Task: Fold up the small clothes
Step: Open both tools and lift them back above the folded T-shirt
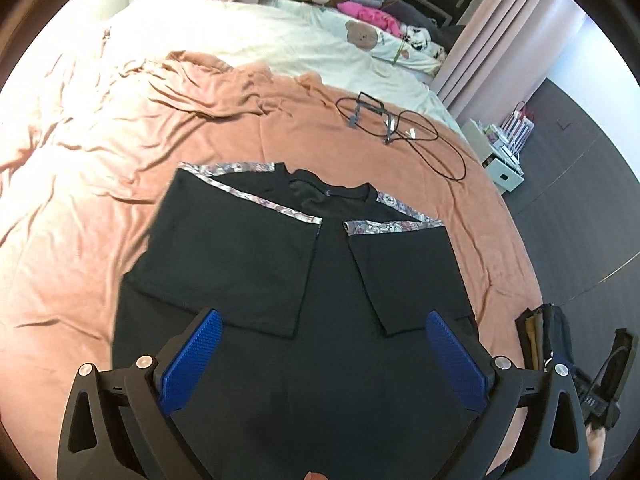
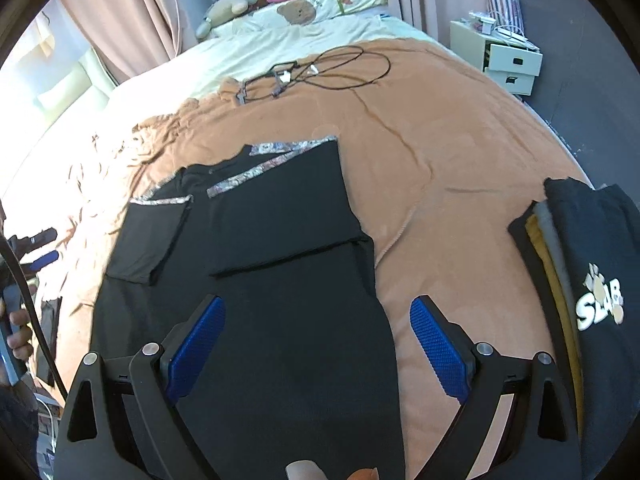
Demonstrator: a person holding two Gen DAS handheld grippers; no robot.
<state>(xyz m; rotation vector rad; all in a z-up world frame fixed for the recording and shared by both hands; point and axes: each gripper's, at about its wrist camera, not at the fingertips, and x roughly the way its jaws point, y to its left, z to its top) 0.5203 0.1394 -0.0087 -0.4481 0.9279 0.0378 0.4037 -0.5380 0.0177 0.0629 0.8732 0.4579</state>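
Note:
A black T-shirt [image 1: 320, 280] with patterned shoulder trim lies flat on the orange blanket [image 1: 120, 208], both sleeves and sides folded in toward the middle. It also shows in the right wrist view [image 2: 280, 240]. My left gripper [image 1: 320, 328] is open and empty, hovering above the shirt's lower half. My right gripper [image 2: 318, 316] is open and empty over the shirt's lower right edge. The left gripper's blue pad shows at the left edge of the right wrist view [image 2: 44, 261].
A stack of folded clothes [image 2: 580, 264] with a dark "SLAB" shirt on top sits at the bed's right edge. A tangle of black cables [image 1: 400, 124] lies beyond the shirt. Pillows and plush toys [image 2: 296, 10] are at the far end. White drawers [image 2: 508, 60] stand beside the bed.

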